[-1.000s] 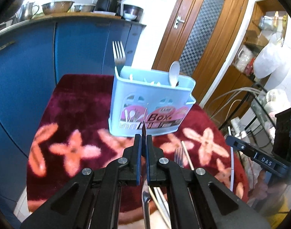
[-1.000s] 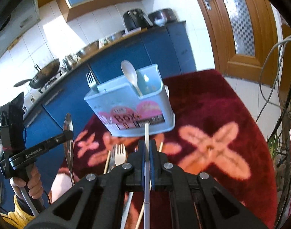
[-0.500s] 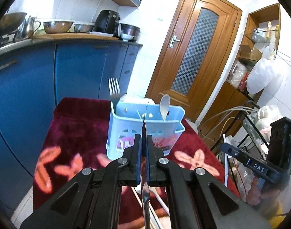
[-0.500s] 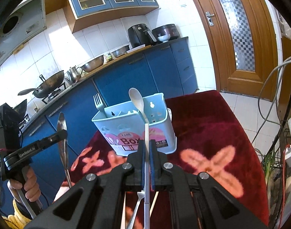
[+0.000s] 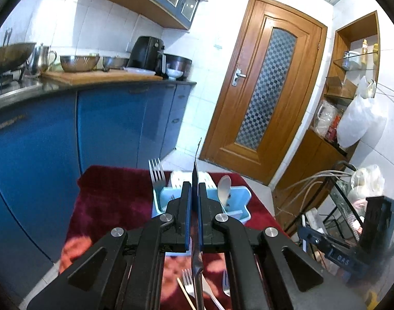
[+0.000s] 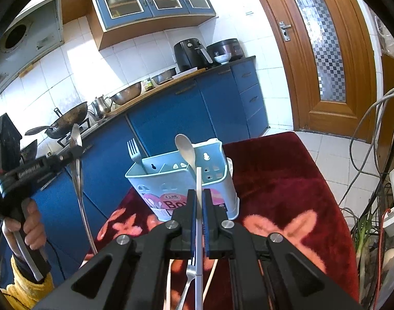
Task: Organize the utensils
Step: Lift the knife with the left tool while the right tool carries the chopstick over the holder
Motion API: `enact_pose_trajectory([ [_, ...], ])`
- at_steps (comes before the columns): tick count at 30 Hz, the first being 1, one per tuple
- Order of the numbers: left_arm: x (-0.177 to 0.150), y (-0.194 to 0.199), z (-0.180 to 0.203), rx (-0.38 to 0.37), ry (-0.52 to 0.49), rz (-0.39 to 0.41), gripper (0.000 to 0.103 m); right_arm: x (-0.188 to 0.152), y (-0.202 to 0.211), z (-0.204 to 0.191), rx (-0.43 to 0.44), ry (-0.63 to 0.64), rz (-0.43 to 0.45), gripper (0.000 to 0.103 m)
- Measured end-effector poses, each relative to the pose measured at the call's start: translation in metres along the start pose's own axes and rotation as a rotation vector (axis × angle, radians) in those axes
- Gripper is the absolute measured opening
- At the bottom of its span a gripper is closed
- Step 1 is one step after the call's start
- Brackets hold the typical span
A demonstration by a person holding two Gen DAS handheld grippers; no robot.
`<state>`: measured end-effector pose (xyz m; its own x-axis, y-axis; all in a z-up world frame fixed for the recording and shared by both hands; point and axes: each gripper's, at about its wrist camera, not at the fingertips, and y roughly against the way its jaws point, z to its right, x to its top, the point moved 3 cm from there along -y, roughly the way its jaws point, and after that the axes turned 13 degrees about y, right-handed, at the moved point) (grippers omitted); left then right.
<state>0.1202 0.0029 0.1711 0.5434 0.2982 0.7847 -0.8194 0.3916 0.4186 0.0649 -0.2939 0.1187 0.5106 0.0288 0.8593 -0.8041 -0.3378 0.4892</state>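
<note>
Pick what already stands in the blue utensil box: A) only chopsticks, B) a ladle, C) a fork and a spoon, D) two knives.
C: a fork rises from the left end of the blue utensil box and a spoon from its middle.

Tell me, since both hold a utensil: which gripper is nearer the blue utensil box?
Probably the right gripper, low in front of the utensil box with a white stick. The left gripper is off beside it, raised, holding a knife.
</note>
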Motion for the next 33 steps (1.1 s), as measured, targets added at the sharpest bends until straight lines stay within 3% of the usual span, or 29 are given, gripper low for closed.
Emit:
enact_pose_trajectory([
  [20,0.094,-0.031,0.009,0.064,0.015,0.210,0.002,0.016,-0.019,0.019,0.010,-0.018,0.017,0.006],
  [33,0.083,-0.097,-0.002,0.095,-0.010,0.244,0.002,0.074,-0.045,0.014,-0.025,0.023,0.178,0.006],
])
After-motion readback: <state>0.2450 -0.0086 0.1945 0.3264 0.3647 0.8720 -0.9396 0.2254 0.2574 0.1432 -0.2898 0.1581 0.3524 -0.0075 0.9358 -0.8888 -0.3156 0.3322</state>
